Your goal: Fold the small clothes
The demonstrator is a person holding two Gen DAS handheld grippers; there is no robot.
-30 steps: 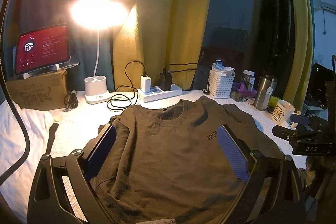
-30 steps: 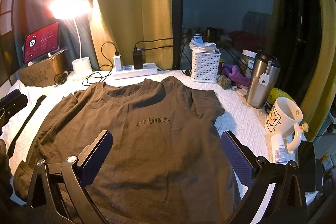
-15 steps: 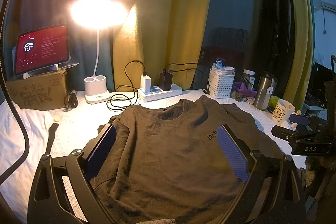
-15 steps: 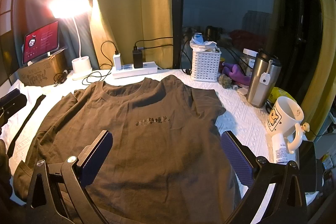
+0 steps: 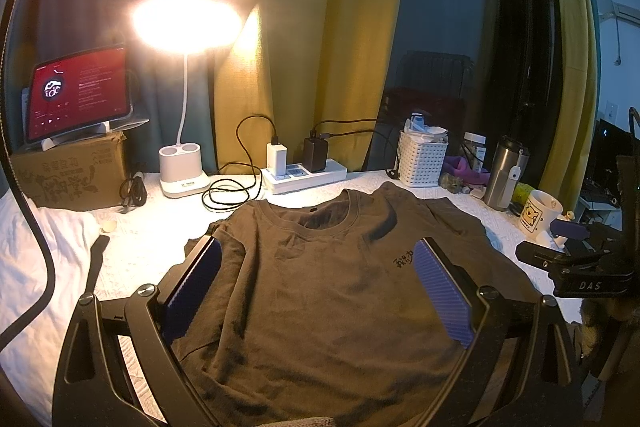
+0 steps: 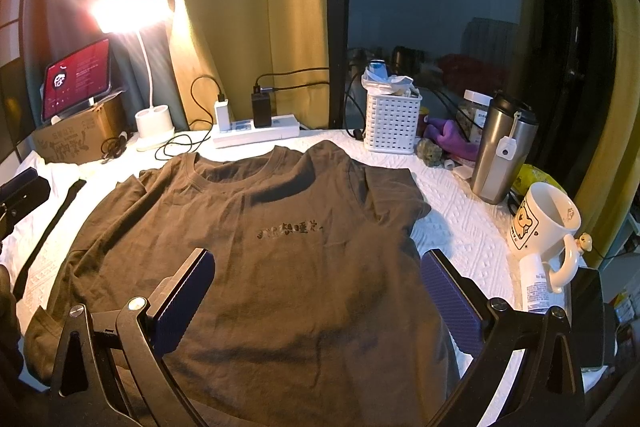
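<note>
A dark brown T-shirt [image 5: 320,291] [image 6: 280,251] lies spread flat, face up, on the white table cover, collar toward the back, with a small black print on the chest. My left gripper [image 5: 318,279] hovers open above the shirt's lower left part, blue pads wide apart, nothing between them. My right gripper [image 6: 316,287] is open too, above the shirt's lower right part; its right pad is over the shirt's right edge. In the left wrist view the right gripper's black body [image 5: 580,275] shows at the right edge.
Along the back stand a lit desk lamp [image 5: 182,167], a tablet [image 5: 78,99] on a cardboard box, a power strip [image 5: 304,175] with cables and a white basket [image 6: 392,121]. A steel tumbler [image 6: 502,151] and a mug [image 6: 544,223] stand right of the shirt. White cloth [image 5: 24,259] lies left.
</note>
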